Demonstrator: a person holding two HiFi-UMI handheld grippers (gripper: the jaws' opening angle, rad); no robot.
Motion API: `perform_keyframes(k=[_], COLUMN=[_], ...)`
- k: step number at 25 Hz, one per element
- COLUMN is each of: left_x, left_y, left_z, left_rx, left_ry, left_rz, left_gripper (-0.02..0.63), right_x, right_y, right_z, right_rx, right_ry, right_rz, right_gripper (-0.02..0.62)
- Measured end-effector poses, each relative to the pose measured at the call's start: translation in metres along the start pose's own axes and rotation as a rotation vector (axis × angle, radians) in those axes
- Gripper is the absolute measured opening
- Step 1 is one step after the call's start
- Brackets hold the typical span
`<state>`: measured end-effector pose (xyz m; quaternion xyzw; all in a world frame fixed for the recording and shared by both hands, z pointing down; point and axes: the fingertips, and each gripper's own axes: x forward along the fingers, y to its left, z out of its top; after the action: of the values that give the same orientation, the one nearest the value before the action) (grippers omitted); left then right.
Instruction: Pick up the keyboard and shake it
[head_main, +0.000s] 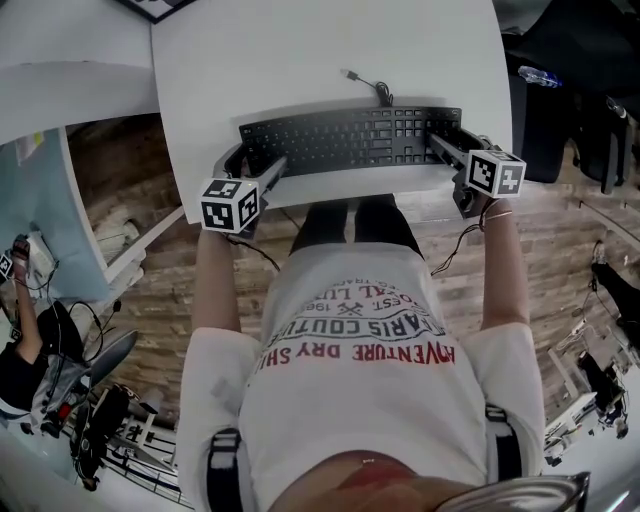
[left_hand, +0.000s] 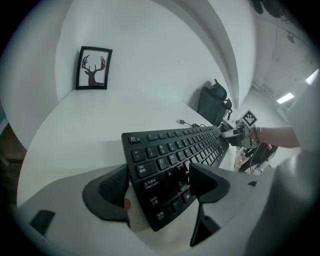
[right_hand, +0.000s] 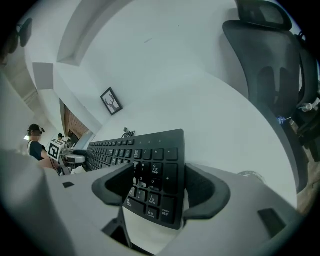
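A black keyboard (head_main: 350, 138) lies flat on the white table (head_main: 300, 60), near its front edge, with its cable (head_main: 365, 85) trailing off behind. My left gripper (head_main: 262, 165) straddles the keyboard's left end. In the left gripper view the keyboard (left_hand: 175, 150) sits between the spread jaws of the left gripper (left_hand: 159, 175), with a gap at the left pad. My right gripper (head_main: 452, 142) straddles the right end. In the right gripper view the number pad of the keyboard (right_hand: 145, 165) lies between the jaws of the right gripper (right_hand: 159, 172), clear of the right pad.
A framed deer picture (left_hand: 93, 67) leans at the table's far side. A black office chair (right_hand: 270, 60) stands beyond the right end, with a bottle (head_main: 540, 75) near it. Another white table (head_main: 60, 60) adjoins on the left. A person (head_main: 20, 350) sits at the lower left.
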<state>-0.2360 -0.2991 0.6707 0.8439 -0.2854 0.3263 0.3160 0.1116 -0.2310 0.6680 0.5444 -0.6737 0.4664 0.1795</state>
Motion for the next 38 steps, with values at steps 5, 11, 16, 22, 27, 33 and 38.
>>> perform_keyframes(k=[5,11,16,22,27,33,38], left_x=[-0.002,-0.006,-0.014,-0.042,-0.078,-0.125,-0.161], left_y=[0.005,0.003,0.002,0.008,0.01,0.002,-0.009], left_z=[0.003,0.003,0.007,0.067,0.129,0.175,0.197], left_rx=[-0.104,-0.123,-0.092,0.024,0.139,0.23,0.336], left_ry=[-0.054,-0.078,-0.099,-0.321,-0.489,-0.657,-0.795], left_rz=[-0.011,-0.007,0.009,0.055,0.123,0.112,0.132], left_gripper=[0.365,0.36,0.36,0.36,0.36,0.362,0.362], right_x=[0.003,0.0,-0.01,-0.034,-0.059,-0.082,-0.105], right_y=[0.0,0.0,0.008,0.032,0.058,0.086,0.108], right_z=[0.0,0.001,0.004,0.056,0.103,0.14,0.167], right_rx=[0.012,-0.021,-0.063,-0.165,-0.32,-0.417,-0.505], right_ry=[0.027,0.011,-0.034,-0.201,-0.363,-0.491,-0.643], right_rz=[-0.013,-0.018,-0.02,-0.017,-0.048,-0.083,-0.094], right_gripper=[0.316,0.318,0.316,0.316,0.316,0.316,0.316])
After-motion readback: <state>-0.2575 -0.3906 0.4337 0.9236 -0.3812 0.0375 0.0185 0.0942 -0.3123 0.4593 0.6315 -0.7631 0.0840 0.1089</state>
